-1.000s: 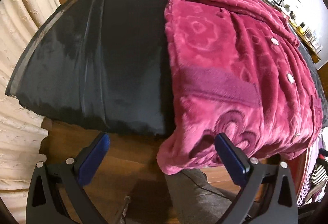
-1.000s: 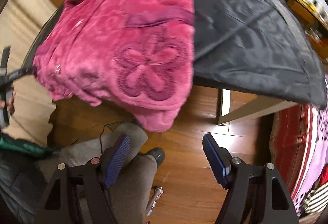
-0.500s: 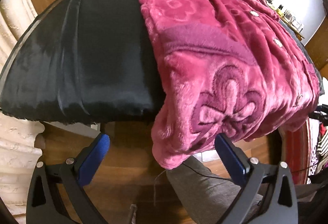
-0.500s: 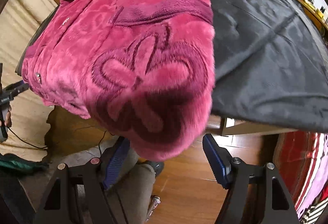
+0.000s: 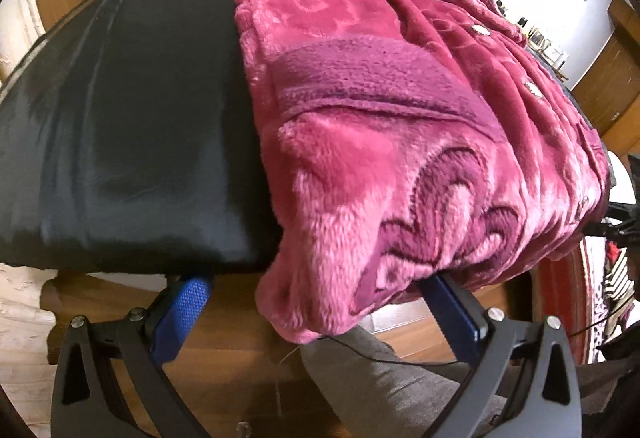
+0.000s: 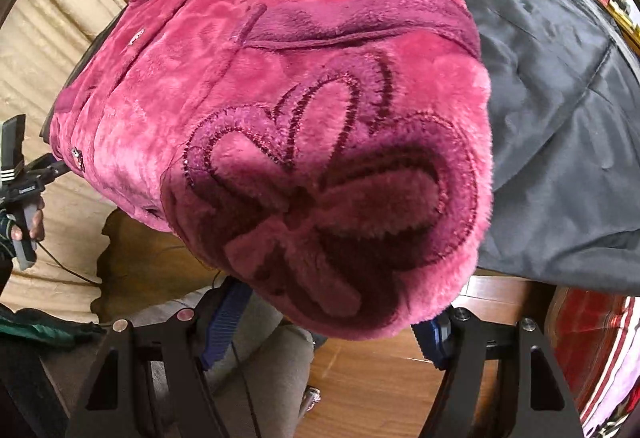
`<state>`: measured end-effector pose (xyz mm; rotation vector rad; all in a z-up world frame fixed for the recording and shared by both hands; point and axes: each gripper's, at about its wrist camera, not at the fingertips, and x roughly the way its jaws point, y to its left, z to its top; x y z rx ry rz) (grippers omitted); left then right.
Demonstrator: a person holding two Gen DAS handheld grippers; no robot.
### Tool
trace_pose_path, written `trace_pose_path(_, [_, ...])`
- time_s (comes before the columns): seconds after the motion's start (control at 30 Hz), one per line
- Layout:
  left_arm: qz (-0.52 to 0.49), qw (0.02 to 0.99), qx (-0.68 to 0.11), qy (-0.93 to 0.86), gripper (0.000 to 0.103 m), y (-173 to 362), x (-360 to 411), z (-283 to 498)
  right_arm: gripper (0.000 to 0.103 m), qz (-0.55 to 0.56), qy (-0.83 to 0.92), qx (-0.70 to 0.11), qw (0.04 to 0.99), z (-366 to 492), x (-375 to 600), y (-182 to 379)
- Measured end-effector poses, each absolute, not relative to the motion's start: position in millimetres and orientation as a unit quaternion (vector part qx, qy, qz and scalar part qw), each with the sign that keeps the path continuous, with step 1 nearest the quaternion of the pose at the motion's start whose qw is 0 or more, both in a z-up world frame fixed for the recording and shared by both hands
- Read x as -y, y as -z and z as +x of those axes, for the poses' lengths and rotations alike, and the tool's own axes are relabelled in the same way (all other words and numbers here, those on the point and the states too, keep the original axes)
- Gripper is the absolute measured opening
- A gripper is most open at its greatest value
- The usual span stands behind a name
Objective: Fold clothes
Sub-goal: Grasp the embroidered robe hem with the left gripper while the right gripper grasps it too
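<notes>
A black cloth-covered table (image 5: 120, 125) carries a pink fleece jacket (image 5: 400, 109), its hem corners drooping over the near edge. The left gripper (image 5: 316, 302) and right gripper (image 6: 332, 322) both gape wide, each with a corner hanging between its jaws, ungripped.

A black cloth (image 5: 120, 125) covers the table; below, wooden floor (image 6: 372, 390), perhaps laminate.

One pink fleece garment (image 5: 384, 125) fills the middle of both views, with one dark cloth (image 5: 128, 141) under it. Two embroidered flowers show, one (image 6: 332, 193) at centre of the right wrist view, one (image 5: 452, 213) at lower right of the left. Three pale buttons (image 5: 478, 28) show toward upper right. Two grippers: left gripper (image 5: 320, 302), right gripper (image 6: 332, 322).
</notes>
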<state>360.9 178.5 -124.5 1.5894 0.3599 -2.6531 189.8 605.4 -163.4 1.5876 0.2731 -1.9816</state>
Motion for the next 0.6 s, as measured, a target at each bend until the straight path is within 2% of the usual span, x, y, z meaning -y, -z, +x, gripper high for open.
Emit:
trace_pose_path(0.1, [0.506,0.008,-0.124,0.854,0.103,126,-177,364,0.075,0.598,0.739,-0.091,0.297,191,-605,163])
trace_pose_path(0.17, [0.505,-0.001,-0.126,0.854,0.1,124,-178,365,0.063,0.605,0.73,-0.071,0.31,192,-604,160])
trace_pose_path(0.2, [0.505,-0.006,-0.126,0.854,0.095,123,-179,366,0.052,0.608,0.726,-0.063,0.315,192,-604,158])
trace_pose_path(0.27, [0.508,-0.02,-0.125,0.852,0.083,121,-181,367,0.039,0.611,0.72,-0.056,0.326,195,-601,152])
trace_pose_path(0.3, [0.512,-0.031,-0.122,0.85,0.068,119,-184,368,0.034,0.61,0.717,-0.056,0.333,196,-600,148])
trace_pose_path(0.33, [0.515,-0.043,-0.119,0.848,0.058,116,-187,368,0.032,0.609,0.714,-0.056,0.34,198,-599,144])
trace_pose_path(0.37, [0.521,-0.049,-0.111,0.845,0.055,115,-190,368,0.03,0.608,0.712,-0.056,0.347,200,-598,140])
trace_pose_path(0.43, [0.535,-0.055,-0.091,0.838,0.041,112,-197,368,0.027,0.605,0.709,-0.054,0.359,203,-597,132])
trace_pose_path(0.53, [0.545,-0.065,-0.095,0.83,0.028,107,-197,371,0.026,0.598,0.708,-0.036,0.375,206,-597,118])
trace_pose_path(0.6, [0.55,-0.07,-0.102,0.826,0.025,101,-196,372,0.026,0.589,0.709,-0.019,0.387,205,-597,103])
